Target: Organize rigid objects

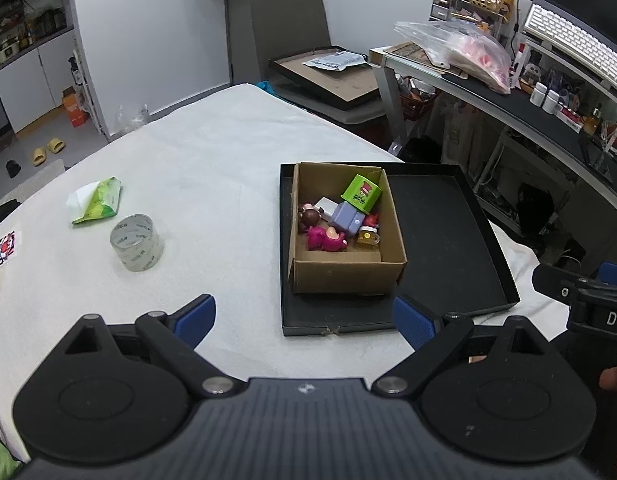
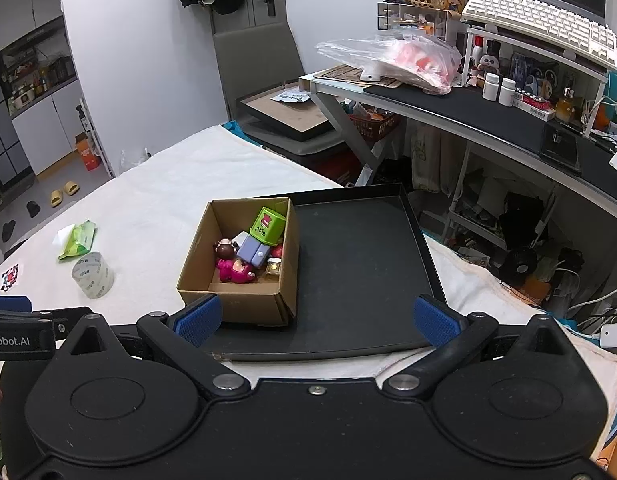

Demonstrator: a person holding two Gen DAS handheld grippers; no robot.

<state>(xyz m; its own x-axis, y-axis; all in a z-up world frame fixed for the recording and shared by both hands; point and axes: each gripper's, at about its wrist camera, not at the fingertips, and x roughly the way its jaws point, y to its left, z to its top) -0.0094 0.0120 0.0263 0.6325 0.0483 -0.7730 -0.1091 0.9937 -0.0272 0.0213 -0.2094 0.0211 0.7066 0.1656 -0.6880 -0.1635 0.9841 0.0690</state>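
Observation:
A brown cardboard box (image 1: 348, 276) (image 2: 236, 304) stands in the left part of a black tray (image 1: 448, 240) (image 2: 364, 264) on the white-covered table. The box holds several small toys: a green cube (image 1: 361, 194) (image 2: 267, 225), a lilac block (image 1: 350, 218) (image 2: 254, 251), a pink figure (image 1: 326, 239) (image 2: 236, 271) and a small yellow jar (image 1: 367, 235) (image 2: 273, 267). My left gripper (image 1: 304, 322) is open and empty, just before the tray's near edge. My right gripper (image 2: 318, 320) is open and empty over the tray's near edge, beside the box.
A clear tape roll (image 1: 137, 242) (image 2: 93, 275), a green tissue pack (image 1: 98, 200) (image 2: 77, 240) and a sticker (image 1: 4, 248) (image 2: 10, 277) lie on the table's left. A cluttered desk (image 1: 528, 96) (image 2: 488, 112) stands right; a chair with a frame (image 1: 328, 76) (image 2: 288, 114) stands behind.

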